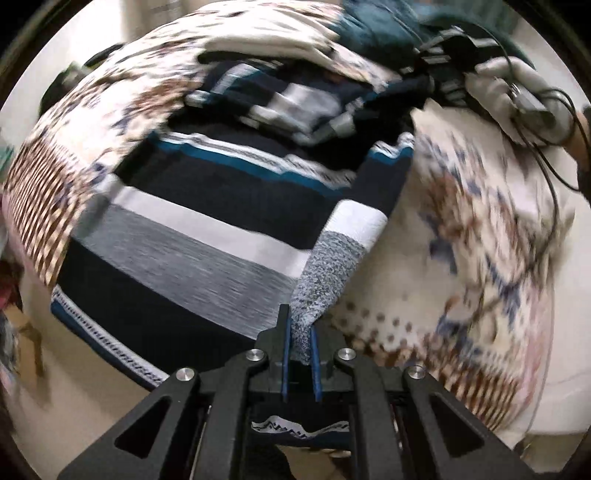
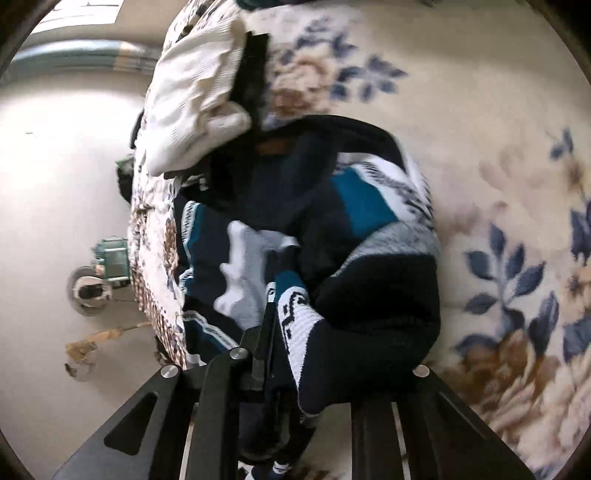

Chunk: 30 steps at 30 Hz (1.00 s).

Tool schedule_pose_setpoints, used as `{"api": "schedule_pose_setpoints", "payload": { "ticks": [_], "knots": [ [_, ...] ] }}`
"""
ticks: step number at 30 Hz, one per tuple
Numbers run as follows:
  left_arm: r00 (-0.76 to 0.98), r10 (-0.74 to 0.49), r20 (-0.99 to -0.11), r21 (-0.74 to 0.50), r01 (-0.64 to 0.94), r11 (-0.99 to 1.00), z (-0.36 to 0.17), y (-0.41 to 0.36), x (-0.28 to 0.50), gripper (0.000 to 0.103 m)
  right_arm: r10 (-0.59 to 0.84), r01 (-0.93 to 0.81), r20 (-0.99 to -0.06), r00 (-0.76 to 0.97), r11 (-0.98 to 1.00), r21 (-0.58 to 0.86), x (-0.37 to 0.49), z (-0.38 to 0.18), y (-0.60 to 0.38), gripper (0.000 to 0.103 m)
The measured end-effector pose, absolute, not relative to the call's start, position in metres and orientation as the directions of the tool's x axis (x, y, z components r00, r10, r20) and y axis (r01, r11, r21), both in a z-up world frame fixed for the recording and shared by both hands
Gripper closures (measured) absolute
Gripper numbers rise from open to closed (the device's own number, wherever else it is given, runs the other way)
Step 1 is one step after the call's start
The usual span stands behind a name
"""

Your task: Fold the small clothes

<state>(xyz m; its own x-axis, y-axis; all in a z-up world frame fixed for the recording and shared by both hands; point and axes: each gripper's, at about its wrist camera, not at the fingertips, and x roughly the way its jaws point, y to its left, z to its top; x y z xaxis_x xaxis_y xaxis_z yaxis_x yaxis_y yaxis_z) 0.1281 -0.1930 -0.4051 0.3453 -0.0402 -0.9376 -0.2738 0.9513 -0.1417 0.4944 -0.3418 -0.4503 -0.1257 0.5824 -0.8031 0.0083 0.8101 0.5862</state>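
Observation:
A striped sweater (image 1: 207,229) in navy, white, grey and teal lies spread on a floral blanket (image 1: 480,258). My left gripper (image 1: 300,332) is shut on the sweater's grey edge, which runs up between the blue pads. My right gripper (image 2: 280,306) is shut on a bunched part of the same sweater (image 2: 351,266), which drapes over the right finger and hides it. In the left wrist view the right gripper (image 1: 443,51) shows at the far end of the sweater, held by a gloved hand (image 1: 517,92).
A white garment (image 2: 192,99) lies on the blanket beyond the sweater. A dark teal garment (image 1: 376,26) lies at the far end. The blanket's edge drops to a pale floor (image 2: 55,184) with a round object (image 2: 88,291) and scraps on it.

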Motion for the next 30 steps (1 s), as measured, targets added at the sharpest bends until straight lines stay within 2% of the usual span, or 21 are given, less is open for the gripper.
{"api": "schedule_pose_setpoints", "payload": {
  "ticks": [4, 8, 12, 16, 18, 20, 21, 22, 23, 24, 28, 30],
  "knots": [
    [0.373, -0.055, -0.926, -0.197, -0.354, 0.914, -0.397, -0.144, 0.125, 0.096, 0.481, -0.054, -0.865, -0.141, 0.869, 0.492, 0.512, -0.419, -0.256, 0.085],
    [0.393, -0.072, -0.917, -0.251, -0.426, 0.869, -0.408, -0.083, 0.121, 0.096, 0.395, -0.096, -0.905, -0.161, 0.906, 0.413, 0.528, -0.419, -0.163, 0.085],
    [0.378, -0.107, -0.919, -0.293, -0.478, 0.828, -0.44, -0.016, 0.122, 0.096, 0.259, -0.129, -0.949, -0.179, 0.95, 0.284, 0.544, -0.459, -0.054, 0.085],
    [0.342, -0.156, -0.927, -0.329, -0.533, 0.78, -0.48, 0.051, 0.126, 0.096, 0.156, -0.08, -0.969, -0.193, 0.981, 0.174, 0.55, -0.504, 0.009, 0.085],
    [0.325, -0.241, -0.915, -0.388, -0.535, 0.751, -0.503, 0.081, 0.127, 0.096, 0.111, -0.05, -0.971, -0.211, 0.991, 0.125, 0.552, -0.519, 0.019, 0.083],
    [0.306, -0.263, -0.915, -0.395, -0.545, 0.739, -0.513, 0.1, 0.124, 0.096, 0.1, -0.008, -0.969, -0.227, 0.995, 0.104, 0.555, -0.522, 0.025, 0.072],
    [0.3, -0.284, -0.911, -0.408, -0.545, 0.733, -0.515, 0.107, 0.121, 0.092, 0.13, 0.008, -0.964, -0.234, 0.991, 0.132, 0.556, -0.52, 0.027, 0.055],
    [0.289, -0.312, -0.905, -0.424, -0.546, 0.723, -0.518, 0.117, 0.116, 0.091, 0.197, 0.029, -0.951, -0.239, 0.98, 0.196, 0.557, -0.516, 0.028, 0.031],
    [0.276, -0.307, -0.911, -0.412, -0.556, 0.722, -0.518, 0.128, 0.108, 0.091, 0.236, 0.039, -0.941, -0.242, 0.972, 0.233, 0.557, -0.512, 0.028, 0.022],
    [0.26, -0.293, -0.92, -0.391, -0.561, 0.729, -0.517, 0.135, 0.102, 0.092, 0.272, 0.044, -0.931, -0.242, 0.962, 0.27, 0.555, -0.505, 0.027, 0.018],
    [0.176, -0.247, -0.953, -0.303, -0.613, 0.73, -0.515, 0.173, 0.065, 0.091, 0.353, -0.018, -0.905, -0.236, 0.93, 0.367, 0.53, -0.469, 0.016, 0.018],
    [0.19, -0.254, -0.948, -0.316, -0.643, 0.698, -0.507, 0.188, 0.052, 0.09, 0.343, -0.074, -0.911, -0.227, 0.927, 0.368, 0.504, -0.451, 0.005, 0.018]
  ]
}}
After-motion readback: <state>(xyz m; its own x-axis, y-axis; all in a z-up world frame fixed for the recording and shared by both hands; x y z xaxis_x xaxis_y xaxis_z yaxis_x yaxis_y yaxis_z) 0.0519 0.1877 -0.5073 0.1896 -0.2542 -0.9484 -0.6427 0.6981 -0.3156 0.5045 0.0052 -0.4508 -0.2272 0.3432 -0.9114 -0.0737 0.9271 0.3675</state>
